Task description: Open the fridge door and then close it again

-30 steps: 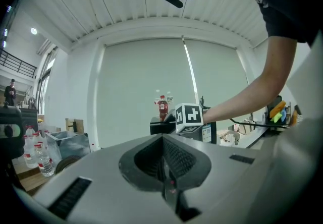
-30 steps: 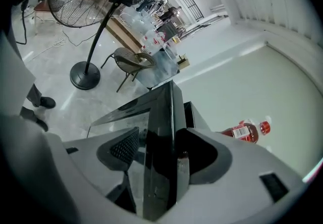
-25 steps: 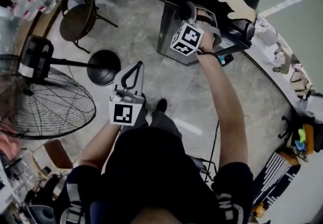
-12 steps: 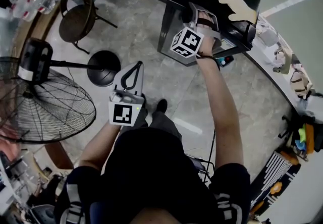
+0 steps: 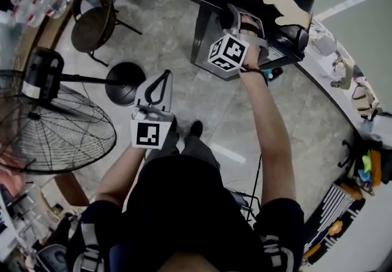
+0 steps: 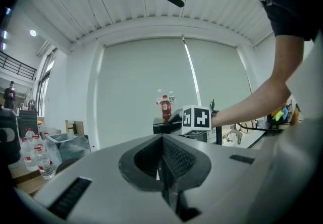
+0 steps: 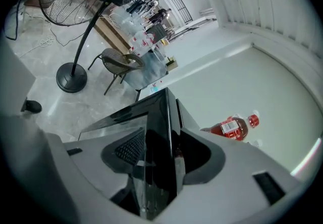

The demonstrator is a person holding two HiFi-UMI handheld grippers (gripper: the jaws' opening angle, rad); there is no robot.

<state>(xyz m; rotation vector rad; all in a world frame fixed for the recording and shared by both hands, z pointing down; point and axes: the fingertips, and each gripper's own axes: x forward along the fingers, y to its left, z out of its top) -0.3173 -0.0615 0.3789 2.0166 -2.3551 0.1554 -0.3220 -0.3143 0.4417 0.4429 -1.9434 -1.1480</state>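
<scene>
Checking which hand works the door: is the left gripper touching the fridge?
Apart. The head view shows the left gripper over the floor, clear of the fridge, with floor showing between them; its jaws are shut on nothing.

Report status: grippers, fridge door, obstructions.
Left gripper shut, empty. Right gripper closing around fridge door edge. Red bottle stands on top, off the door.

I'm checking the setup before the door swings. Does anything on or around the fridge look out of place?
Nothing is spilled or tipped. The red bottle stands upright on the fridge. The one odd thing is what looks like a pale glove lying flat on the fridge top beside it.
</scene>
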